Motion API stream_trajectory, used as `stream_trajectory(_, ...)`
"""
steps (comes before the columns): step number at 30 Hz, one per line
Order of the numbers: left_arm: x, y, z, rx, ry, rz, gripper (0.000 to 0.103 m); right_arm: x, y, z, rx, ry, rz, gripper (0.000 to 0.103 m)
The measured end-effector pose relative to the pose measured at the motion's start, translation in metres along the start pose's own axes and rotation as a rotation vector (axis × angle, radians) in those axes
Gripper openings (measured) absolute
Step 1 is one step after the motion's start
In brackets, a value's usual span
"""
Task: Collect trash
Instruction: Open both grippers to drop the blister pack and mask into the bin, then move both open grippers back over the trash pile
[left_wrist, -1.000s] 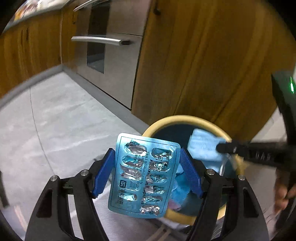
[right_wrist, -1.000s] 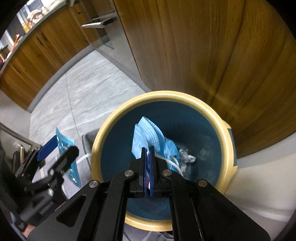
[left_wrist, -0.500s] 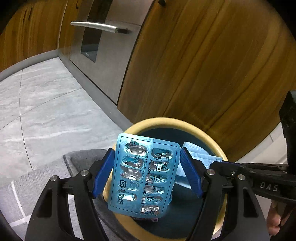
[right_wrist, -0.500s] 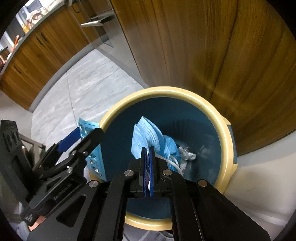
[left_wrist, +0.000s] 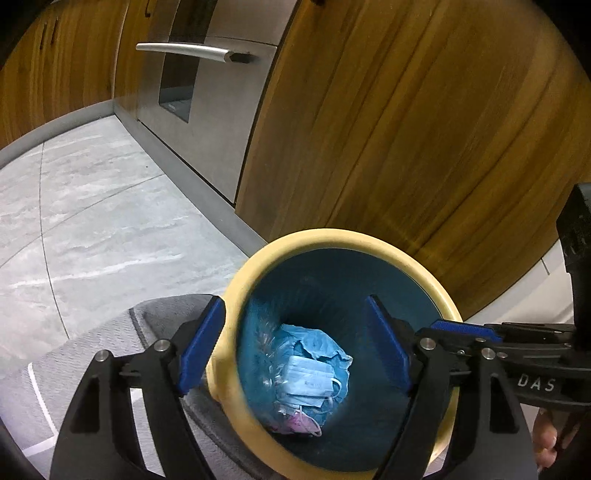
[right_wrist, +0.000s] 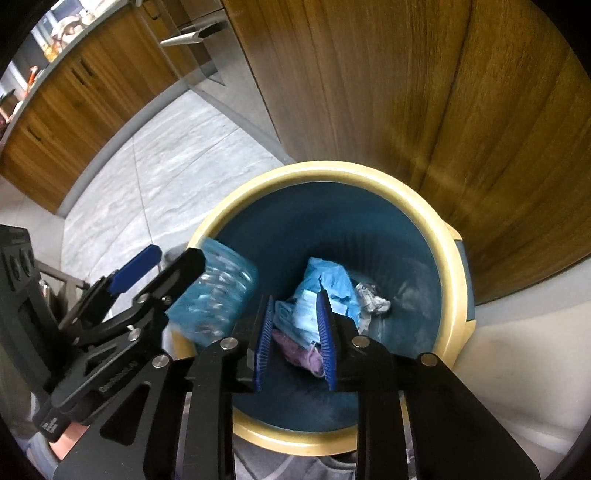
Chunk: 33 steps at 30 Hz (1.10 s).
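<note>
We hold both grippers over a round bin (right_wrist: 448, 280) with a cream rim and a dark blue inside, standing on the grey floor (left_wrist: 92, 229) against a wooden cabinet (left_wrist: 406, 129). At the bottom of the bin lie a light blue face mask (left_wrist: 308, 382), a crumpled blue glove or bag (right_wrist: 328, 280) under it, a pinkish mask (left_wrist: 301, 424) and a small ball of foil (right_wrist: 373, 299). A blue blister pack (right_wrist: 214, 295), blurred, is inside the bin's mouth at its near-left wall, just in front of the left gripper (left_wrist: 295, 347); whether it touches anything we cannot tell. The left fingers (left_wrist: 201, 347) are spreading wide with nothing between them. The right gripper (right_wrist: 295, 343) is opening too, its ribbed blue fingers (right_wrist: 325, 339) apart and gripping nothing, with the trash seen far below through the gap.
</note>
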<state>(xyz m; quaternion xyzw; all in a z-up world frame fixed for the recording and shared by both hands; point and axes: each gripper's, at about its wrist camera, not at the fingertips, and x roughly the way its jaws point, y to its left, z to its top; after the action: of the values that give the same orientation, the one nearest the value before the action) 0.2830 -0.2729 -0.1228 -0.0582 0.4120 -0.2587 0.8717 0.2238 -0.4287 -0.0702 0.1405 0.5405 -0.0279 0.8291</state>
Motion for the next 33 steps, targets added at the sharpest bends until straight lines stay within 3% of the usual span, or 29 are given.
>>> stream_trajectory(5,-0.015,0.006,0.000,0.019,-0.004,0.023,0.076,-0.003,0.001,0.000,-0.002,-0.005,0.002,0.026)
stream_trajectory(9,-0.050,0.020,-0.009,0.021,-0.006,0.052,0.076,-0.004,0.007,-0.003,-0.005,-0.003,0.003,0.026)
stream_trajectory(11,-0.071,0.027,-0.015,0.030,-0.006,0.080,0.076,-0.005,0.015,-0.004,-0.025,-0.009,-0.003,0.031)
stream_trajectory(14,-0.114,0.040,-0.028,0.052,-0.006,0.135,0.080,-0.013,0.031,-0.007,-0.073,-0.031,-0.011,0.044)
stream_trajectory(16,-0.138,0.046,-0.037,0.064,-0.005,0.172,0.084,-0.026,0.048,-0.014,-0.112,-0.060,0.003,0.066)
stream_trajectory(18,-0.169,0.055,-0.050,0.069,0.003,0.215,0.086,-0.036,0.060,-0.019,-0.132,-0.084,0.030,0.079)
stream_trajectory(22,-0.219,0.071,-0.071,0.063,0.014,0.281,0.092,-0.065,0.094,-0.036,-0.200,-0.161,0.044,0.092)
stream_trajectory(26,-0.267,0.085,-0.092,0.039,0.015,0.328,0.097,-0.082,0.128,-0.060,-0.263,-0.210,0.038,0.095)
stream_trajectory(33,-0.317,0.102,-0.139,0.023,0.033,0.407,0.097,-0.086,0.185,-0.106,-0.343,-0.157,0.084,0.095)
